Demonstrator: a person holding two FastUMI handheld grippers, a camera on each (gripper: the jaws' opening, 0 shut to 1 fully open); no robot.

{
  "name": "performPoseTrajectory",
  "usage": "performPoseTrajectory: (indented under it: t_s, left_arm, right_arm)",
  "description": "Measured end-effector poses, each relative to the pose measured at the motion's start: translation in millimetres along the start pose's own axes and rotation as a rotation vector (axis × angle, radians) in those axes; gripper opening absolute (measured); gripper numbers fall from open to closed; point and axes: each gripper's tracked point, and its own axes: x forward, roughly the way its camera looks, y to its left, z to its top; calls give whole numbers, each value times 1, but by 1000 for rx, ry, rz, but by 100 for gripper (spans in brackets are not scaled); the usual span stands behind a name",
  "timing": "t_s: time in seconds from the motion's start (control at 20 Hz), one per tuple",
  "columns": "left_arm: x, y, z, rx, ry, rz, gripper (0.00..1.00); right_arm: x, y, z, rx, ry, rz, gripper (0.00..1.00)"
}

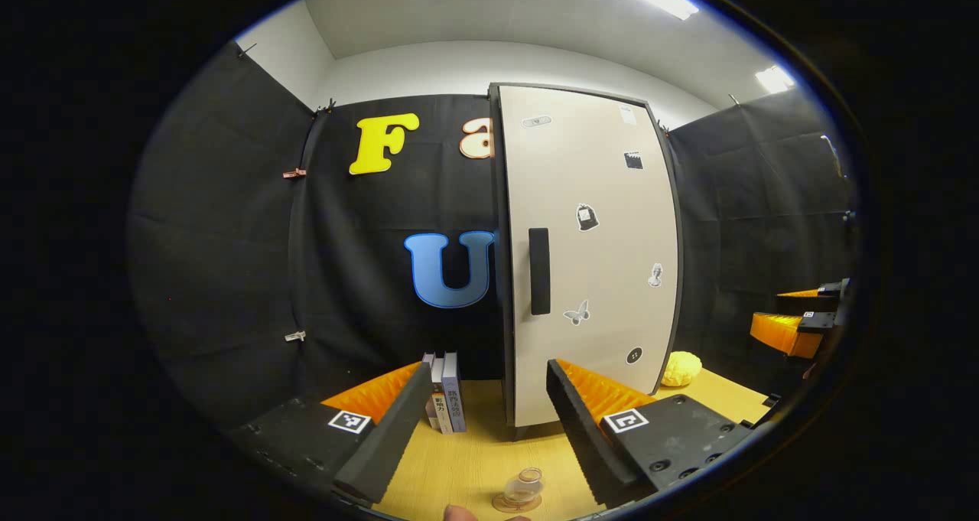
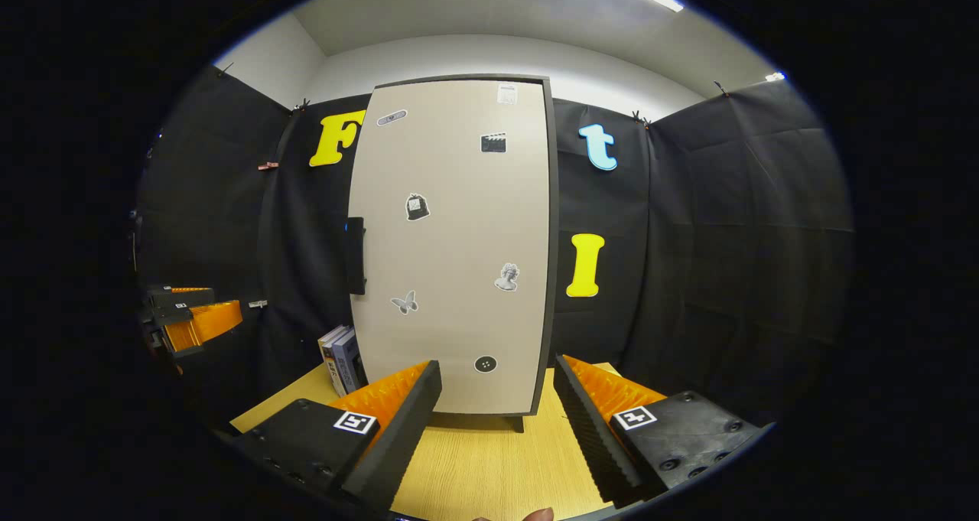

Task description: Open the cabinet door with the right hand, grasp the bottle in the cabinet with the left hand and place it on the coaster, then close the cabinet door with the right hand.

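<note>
At the bottom of the left gripper view, the left hand-held gripper (image 1: 482, 421) is hovering wide open over the wooden worktop (image 1: 466, 467), gripping nothing. Between its fingers, at the lower edge of the frame, a clear glass-like object, perhaps the bottle (image 1: 525, 485), is sitting on a round brown coaster (image 1: 514, 503); it is too small to say more. Just beyond the left finger, a few books (image 1: 445, 391) are standing upright beside the cabinet's lower left corner. Farther back, filling the centre of the frame, the cabinet door (image 1: 589, 253) is standing closed, pale and dotted with small stickers, its dark vertical handle (image 1: 539, 271) lying near the left edge. A yellow, sponge-like object (image 1: 681, 369) is resting on the worktop at the cabinet's lower right. At the right edge of the frame, the right hand-held gripper (image 1: 803, 318) is showing at a distance.

At the bottom of the right gripper view, the right hand-held gripper (image 2: 497, 421) is likewise spreading wide and holding nothing, pointing at the foot of the closed door, well short of the handle at centre left. The left hand-held gripper is showing at the left edge of this frame.
</note>
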Motion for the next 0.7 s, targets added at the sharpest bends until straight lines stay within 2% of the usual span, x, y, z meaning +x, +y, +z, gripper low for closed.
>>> performPoseTrajectory:
  t_s: [0.45,0.7]
  left_arm:
    - [10,-18,6,25,-39,57,95]
    - [19,-35,14,14,-64,60,95]
  right_arm:
    - [25,-26,4,15,-11,32,96]
    - [39,-47,9,28,-36,17,96]
